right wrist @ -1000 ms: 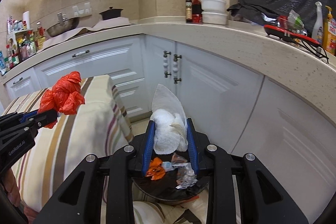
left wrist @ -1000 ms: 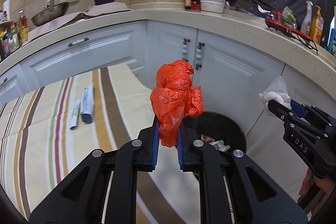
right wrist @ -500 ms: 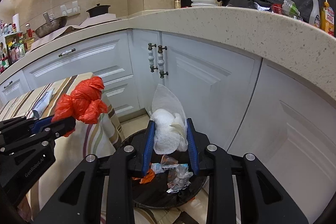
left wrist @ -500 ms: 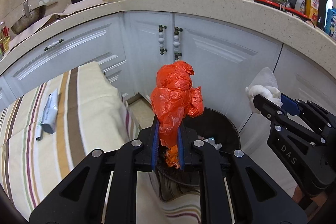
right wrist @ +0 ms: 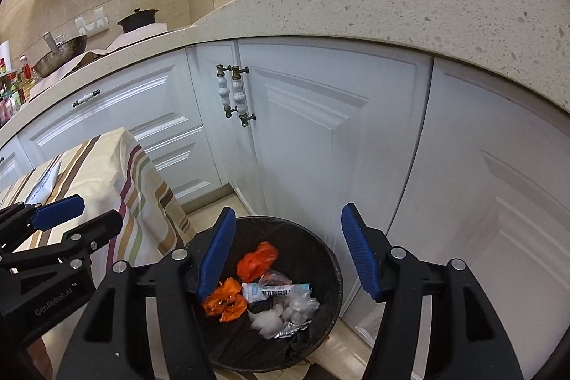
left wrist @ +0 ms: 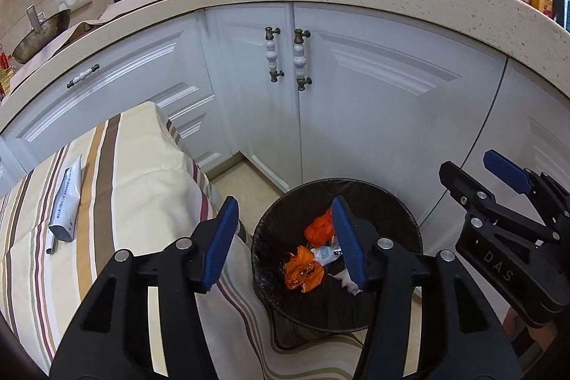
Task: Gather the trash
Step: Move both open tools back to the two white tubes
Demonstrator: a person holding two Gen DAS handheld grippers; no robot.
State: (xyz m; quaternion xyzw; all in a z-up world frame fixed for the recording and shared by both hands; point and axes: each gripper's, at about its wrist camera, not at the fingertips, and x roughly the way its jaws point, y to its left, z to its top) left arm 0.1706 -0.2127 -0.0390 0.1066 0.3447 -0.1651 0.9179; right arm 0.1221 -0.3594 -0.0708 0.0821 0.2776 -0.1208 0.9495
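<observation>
Both grippers hang over the black trash bin (right wrist: 331,259), which stands on the floor against the white cabinet doors (left wrist: 374,102), just beside the near corner of the table (left wrist: 142,166) with its striped cloth. That spot makes sense: anything swept off the table edge has only a short way to travel.

The left gripper (left wrist: 285,241) has its blue fingers spread wide with nothing between them, and the right gripper (right wrist: 288,255) is equally splayed and empty. Held directly above the bin's mouth with the fingers parted like this, they are positioned so that whatever is let go falls straight in.

Inside the bin lie the red plastic bag (right wrist: 257,260), an orange crumpled wrapper (right wrist: 225,303), a white tissue wad (right wrist: 267,321), a printed packet (right wrist: 274,291) and a scrap of foil.

Judging by the table, the job is not finished: a flattened tube (left wrist: 66,202) lies far left on the cloth, well apart from the bin, and looks like the next thing to fetch. It is flat and light, so a pinch across its width should do.
</observation>
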